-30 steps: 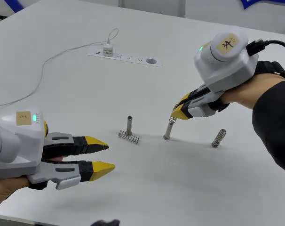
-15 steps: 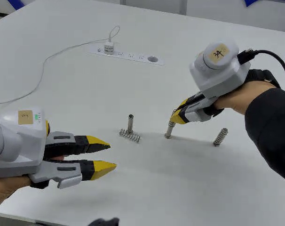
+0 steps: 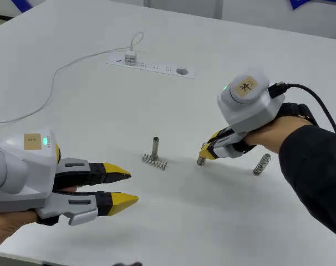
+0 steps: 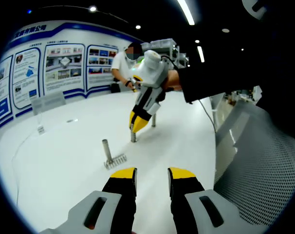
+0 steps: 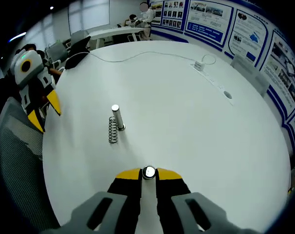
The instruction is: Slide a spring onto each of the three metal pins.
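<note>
White table, near its middle: right gripper jaws clench the middle pin, apparently through a sleeved spring. Left gripper jaws hang released by the near edge. A loose spring lies against the bare pin.

Office-style exhibition hall or lab. Blue-trimmed poster boards line the wall at 10 o'clock in the left gripper view, strip lights at 12 overhead. Big white round table; power strip toward 12 in the head view; mesh chair at 4.
</note>
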Demonstrator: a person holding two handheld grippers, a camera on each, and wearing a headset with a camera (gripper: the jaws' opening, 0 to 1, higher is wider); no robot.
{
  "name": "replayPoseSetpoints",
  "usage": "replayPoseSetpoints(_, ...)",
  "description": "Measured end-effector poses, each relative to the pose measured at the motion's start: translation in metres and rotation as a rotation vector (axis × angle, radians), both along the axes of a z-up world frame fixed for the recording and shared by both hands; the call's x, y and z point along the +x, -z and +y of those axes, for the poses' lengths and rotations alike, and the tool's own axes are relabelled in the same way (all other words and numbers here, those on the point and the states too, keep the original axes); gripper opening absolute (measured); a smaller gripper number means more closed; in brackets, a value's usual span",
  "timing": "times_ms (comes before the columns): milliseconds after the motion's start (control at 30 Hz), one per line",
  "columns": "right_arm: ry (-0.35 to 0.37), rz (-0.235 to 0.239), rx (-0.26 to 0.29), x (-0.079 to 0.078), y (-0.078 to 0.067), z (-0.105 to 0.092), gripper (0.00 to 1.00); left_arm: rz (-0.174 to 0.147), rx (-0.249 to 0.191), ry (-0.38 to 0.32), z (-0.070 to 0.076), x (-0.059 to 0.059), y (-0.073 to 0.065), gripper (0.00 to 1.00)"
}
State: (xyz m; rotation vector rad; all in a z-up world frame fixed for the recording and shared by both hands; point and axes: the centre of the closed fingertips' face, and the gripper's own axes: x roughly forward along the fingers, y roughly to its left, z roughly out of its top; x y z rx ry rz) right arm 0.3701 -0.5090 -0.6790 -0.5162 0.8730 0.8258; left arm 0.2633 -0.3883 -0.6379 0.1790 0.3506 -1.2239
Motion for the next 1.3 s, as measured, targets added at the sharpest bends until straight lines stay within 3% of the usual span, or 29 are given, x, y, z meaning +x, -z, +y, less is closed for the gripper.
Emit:
replayPoseSetpoints(400, -0.007, -0.012, -0.006, -0.001, 0.003, -0.002, 0.17, 0.002, 0.002, -0.003, 0.0, 0.0, 0.0, 0.26)
replayPoseSetpoints(767, -0.032, -0.079, 0.011, -0.002, -0.024, 0.005, 0.21, -0.002, 0.002, -0.004, 0.001, 0.0, -0.001, 0.26)
replayPoseSetpoints(967, -0.062, -0.106, 0.046, -0.003, -0.036, 0.025, 0.21, -0.004, 0.006, -0.004, 0.001, 0.0, -0.001, 0.26)
replayPoseSetpoints(1300, -0.124, -0.058, 0.052, -0.013, -0.014, 0.06, 0.21, -0.006, 0.005, -0.018, 0.006, 0.001, -0.001, 0.26)
